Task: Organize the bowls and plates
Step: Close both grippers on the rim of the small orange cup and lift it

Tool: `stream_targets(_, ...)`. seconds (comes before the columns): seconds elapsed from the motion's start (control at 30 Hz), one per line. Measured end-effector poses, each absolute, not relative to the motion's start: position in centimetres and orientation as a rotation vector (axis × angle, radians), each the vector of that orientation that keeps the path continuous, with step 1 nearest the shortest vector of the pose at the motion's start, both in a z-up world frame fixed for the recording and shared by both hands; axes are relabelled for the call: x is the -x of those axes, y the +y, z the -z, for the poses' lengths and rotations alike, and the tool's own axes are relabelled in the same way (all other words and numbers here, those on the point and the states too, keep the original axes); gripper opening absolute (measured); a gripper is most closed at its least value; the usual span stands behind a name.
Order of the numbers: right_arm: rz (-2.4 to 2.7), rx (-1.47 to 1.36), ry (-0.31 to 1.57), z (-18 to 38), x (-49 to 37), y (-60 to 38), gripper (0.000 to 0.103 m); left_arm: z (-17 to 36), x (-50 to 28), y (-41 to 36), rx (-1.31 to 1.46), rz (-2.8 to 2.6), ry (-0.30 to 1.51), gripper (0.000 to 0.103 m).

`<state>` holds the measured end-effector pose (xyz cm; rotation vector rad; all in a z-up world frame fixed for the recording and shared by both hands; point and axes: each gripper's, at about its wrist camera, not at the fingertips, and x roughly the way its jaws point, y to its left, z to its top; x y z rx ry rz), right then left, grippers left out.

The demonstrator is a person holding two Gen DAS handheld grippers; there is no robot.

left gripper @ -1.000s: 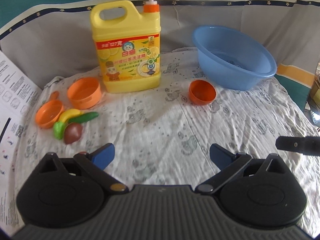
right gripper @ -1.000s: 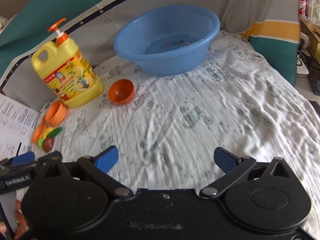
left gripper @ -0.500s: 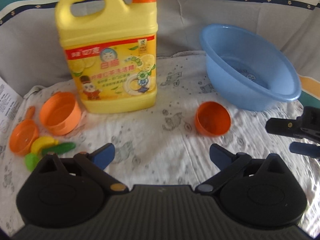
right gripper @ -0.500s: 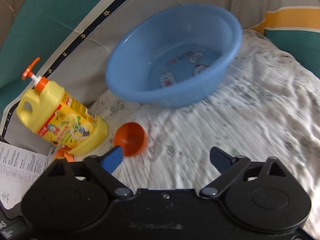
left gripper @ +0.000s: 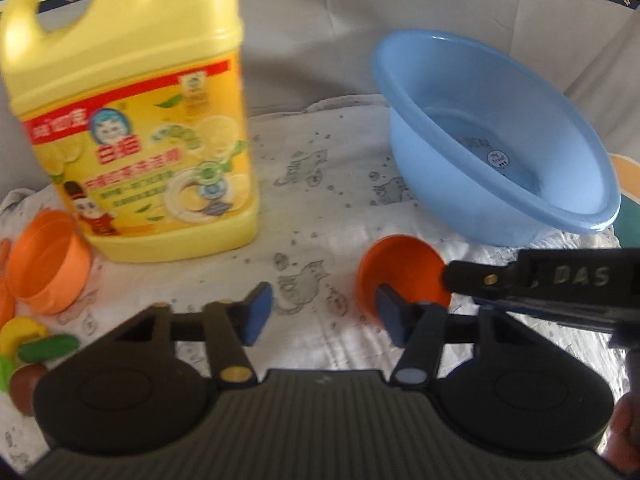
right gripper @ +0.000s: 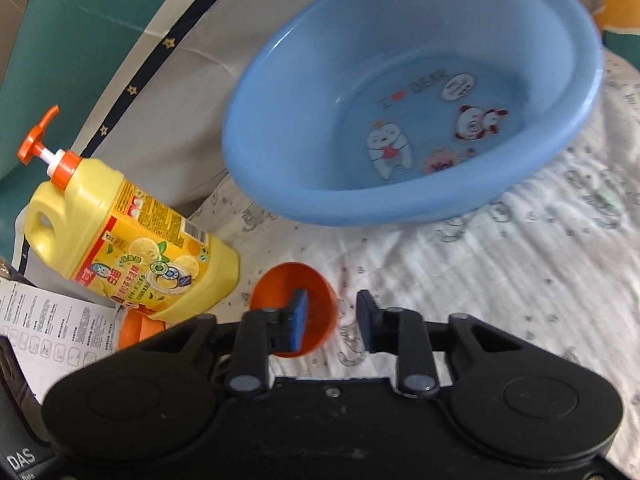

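Observation:
A small orange bowl [left gripper: 400,276] lies tipped on its side on the patterned cloth, in front of the blue basin [left gripper: 500,148]. It also shows in the right wrist view [right gripper: 280,288], below the basin [right gripper: 400,100]. My right gripper [right gripper: 332,320] is partly closed, its left pad inside the bowl's mouth and its right pad outside the rim. My left gripper [left gripper: 324,316] is open and empty, just left of the bowl. A second orange bowl [left gripper: 48,264] lies at the left.
A yellow detergent jug [left gripper: 132,120] stands at the back left, also in the right wrist view [right gripper: 120,240]. Toy food [left gripper: 36,344] and an orange scoop lie at the far left. A printed paper sheet [right gripper: 48,328] lies beside the jug. The right gripper's body [left gripper: 560,284] crosses the left view.
Both grippers moved forward toward the small orange bowl. The right gripper's jaws narrowed and now straddle the bowl's rim. The left jaws narrowed somewhat.

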<state>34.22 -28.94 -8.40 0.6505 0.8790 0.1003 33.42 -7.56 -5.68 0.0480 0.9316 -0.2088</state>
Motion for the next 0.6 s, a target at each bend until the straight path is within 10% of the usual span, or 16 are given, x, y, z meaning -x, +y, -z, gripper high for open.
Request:
stream_targets(0.2, -0.131, -0.669, 0.893, 9.5, -35.0, -28.2, 0.007, 6.8, -33.5, -8.6, -0.089, 0.257, 0.935, 0.012)
stream_targets(0.6, -0.138, -0.652, 0.910, 8.7, -32.9, -27.3, 0.007, 5.6, -31.4, -8.3, -0.108, 0.255, 0.928, 0.011)
